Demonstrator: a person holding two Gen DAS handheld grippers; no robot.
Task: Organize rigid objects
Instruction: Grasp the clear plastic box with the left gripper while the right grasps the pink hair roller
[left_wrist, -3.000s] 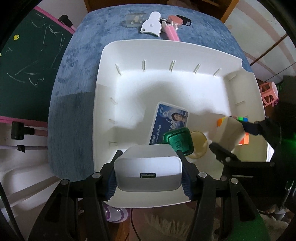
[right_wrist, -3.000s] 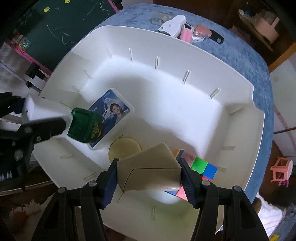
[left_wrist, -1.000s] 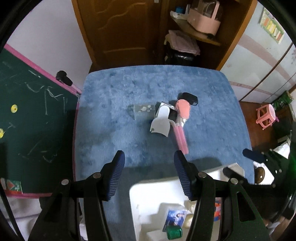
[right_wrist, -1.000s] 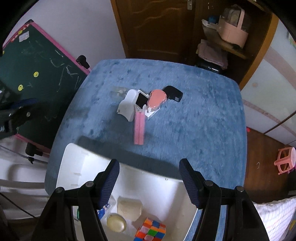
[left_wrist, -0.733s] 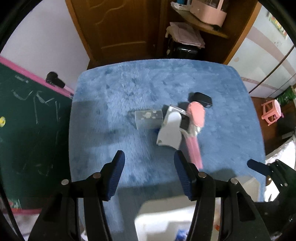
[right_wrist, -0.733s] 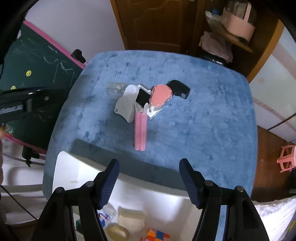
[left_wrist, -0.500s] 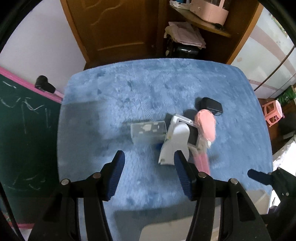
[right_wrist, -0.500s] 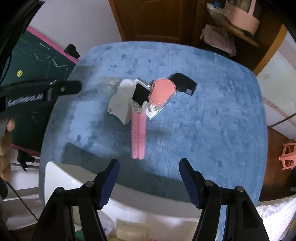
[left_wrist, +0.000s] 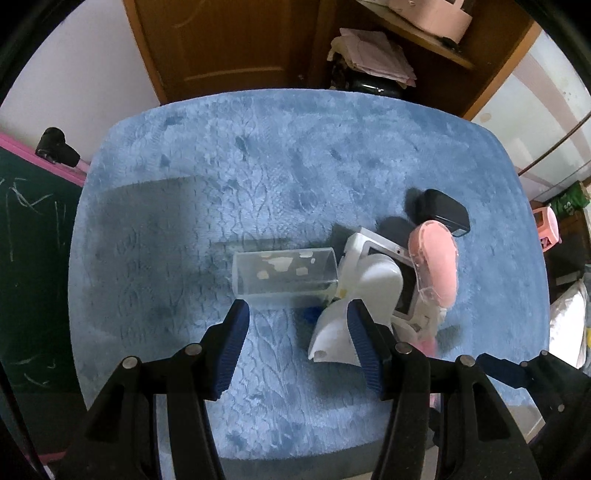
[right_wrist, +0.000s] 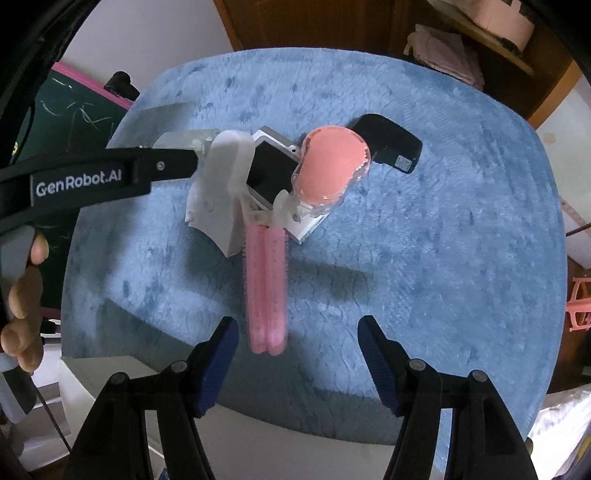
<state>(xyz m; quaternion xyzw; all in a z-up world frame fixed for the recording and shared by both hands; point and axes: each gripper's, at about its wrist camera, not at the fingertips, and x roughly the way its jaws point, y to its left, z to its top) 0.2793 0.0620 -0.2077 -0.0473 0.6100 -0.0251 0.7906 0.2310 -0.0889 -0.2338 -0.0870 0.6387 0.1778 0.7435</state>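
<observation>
A cluster of objects lies on the blue plush table top (left_wrist: 258, 177). A clear plastic box (left_wrist: 284, 273) lies just ahead of my open, empty left gripper (left_wrist: 297, 314). Beside it lie a white curved piece (left_wrist: 354, 317), a silver-framed device (left_wrist: 391, 269), a pink oval case (left_wrist: 436, 258) and a black block (left_wrist: 443, 210). In the right wrist view the pink comb (right_wrist: 266, 280) points toward my open, empty right gripper (right_wrist: 297, 332), with the white piece (right_wrist: 221, 192), pink case (right_wrist: 332, 166) and black block (right_wrist: 391, 144) behind it. The left gripper's arm (right_wrist: 92, 181) reaches in over the clear box.
The white bin's rim (right_wrist: 110, 365) shows at the near table edge. A green chalkboard (left_wrist: 26, 258) stands left. A wooden door (left_wrist: 229, 48) and shelves are behind the table. A pink stool (left_wrist: 546, 229) is right.
Both grippers let go of their objects in the white bin, lifted away and moved forward and down toward the cluster on the table. The left gripper now sits close before the clear box.
</observation>
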